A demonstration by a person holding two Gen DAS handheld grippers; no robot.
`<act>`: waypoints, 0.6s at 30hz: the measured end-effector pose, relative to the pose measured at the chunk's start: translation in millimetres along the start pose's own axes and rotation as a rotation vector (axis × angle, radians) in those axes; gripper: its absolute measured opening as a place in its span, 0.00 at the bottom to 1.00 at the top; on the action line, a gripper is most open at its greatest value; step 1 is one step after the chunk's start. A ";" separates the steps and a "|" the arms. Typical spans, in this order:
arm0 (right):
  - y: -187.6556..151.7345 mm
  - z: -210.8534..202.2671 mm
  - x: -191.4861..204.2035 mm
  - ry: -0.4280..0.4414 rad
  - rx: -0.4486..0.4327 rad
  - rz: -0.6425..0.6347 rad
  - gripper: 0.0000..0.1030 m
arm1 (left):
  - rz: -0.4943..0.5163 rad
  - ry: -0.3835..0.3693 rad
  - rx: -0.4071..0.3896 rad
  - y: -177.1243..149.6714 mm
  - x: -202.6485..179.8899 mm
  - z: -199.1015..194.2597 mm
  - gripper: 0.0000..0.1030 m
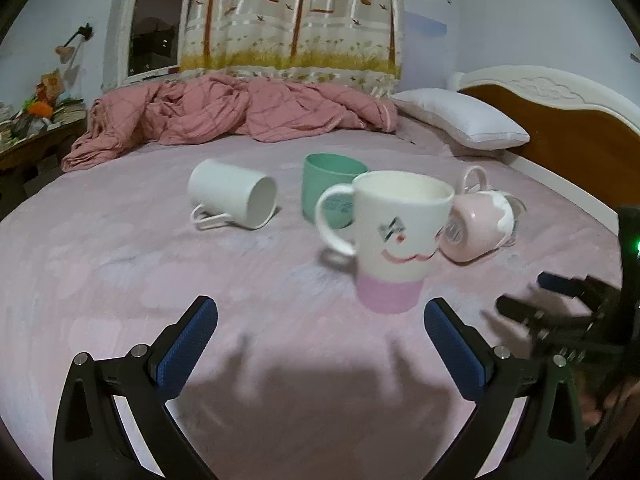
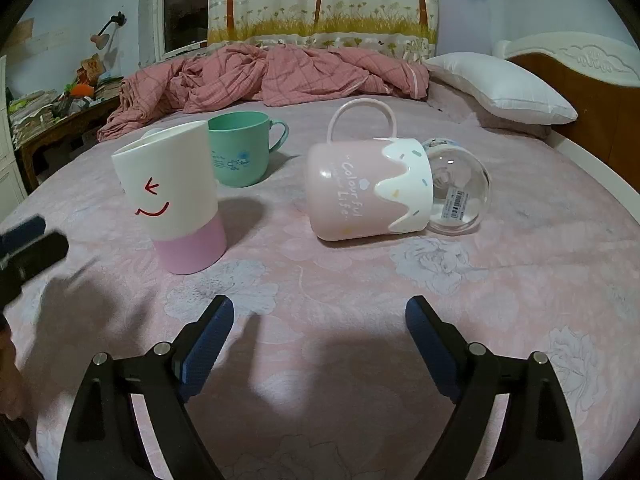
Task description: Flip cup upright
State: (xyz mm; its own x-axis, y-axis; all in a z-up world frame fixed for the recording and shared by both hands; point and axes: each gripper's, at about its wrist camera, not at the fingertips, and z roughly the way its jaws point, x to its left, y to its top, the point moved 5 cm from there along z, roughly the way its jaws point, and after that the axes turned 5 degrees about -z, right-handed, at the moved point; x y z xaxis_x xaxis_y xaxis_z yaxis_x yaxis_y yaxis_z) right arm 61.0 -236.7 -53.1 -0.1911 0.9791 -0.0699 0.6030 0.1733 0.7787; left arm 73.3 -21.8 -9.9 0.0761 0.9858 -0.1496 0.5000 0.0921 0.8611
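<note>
A white and pink smiley cup [image 1: 394,240] stands upright on the pink bed sheet [image 1: 120,272], just beyond my open, empty left gripper [image 1: 320,312]; it also shows in the right wrist view [image 2: 180,196]. A plain white cup [image 1: 234,198] lies on its side to the left. A green cup [image 1: 330,188] stands upright behind. A pink "Colourful Life" cup [image 2: 360,188] lies on its side, handle up, ahead of my open, empty right gripper [image 2: 320,316]. A clear glass cup [image 2: 456,192] lies on its side, touching its rim.
A crumpled pink quilt [image 1: 240,112] lies along the far side of the bed. A white pillow [image 1: 460,120] rests by the wooden headboard [image 1: 560,120] at the right. A cluttered side table [image 2: 60,108] stands at the left.
</note>
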 end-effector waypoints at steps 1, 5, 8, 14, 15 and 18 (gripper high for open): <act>0.1 -0.1 0.0 0.000 0.000 0.001 0.87 | -0.011 0.010 -0.012 -4.1 3.4 0.3 1.00; 0.9 -1.4 0.6 0.000 -0.007 0.001 0.87 | -0.030 0.030 -0.028 -5.8 7.7 2.3 1.00; 0.7 -1.6 0.8 0.000 -0.004 -0.003 0.88 | -0.012 0.043 -0.043 -7.6 4.7 0.4 1.00; 1.3 -4.5 1.0 -0.003 -0.008 -0.013 0.88 | 0.040 0.066 -0.083 -9.0 -4.7 -5.0 1.00; 1.4 -4.1 1.1 -0.003 -0.008 -0.011 0.88 | 0.043 0.068 -0.083 -8.9 -5.1 -4.4 1.00; 1.3 -4.0 1.4 -0.002 -0.007 -0.011 0.89 | 0.038 0.082 -0.094 -8.8 -3.1 -5.4 1.00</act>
State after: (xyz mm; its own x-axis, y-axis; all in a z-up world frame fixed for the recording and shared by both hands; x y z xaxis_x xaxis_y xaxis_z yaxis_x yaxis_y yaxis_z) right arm 58.4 -235.5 -49.8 -0.1964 0.9773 -0.0799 0.5957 0.1837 0.7819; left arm 64.0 -24.9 -14.4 0.0205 0.9967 -0.0785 0.4148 0.0630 0.9077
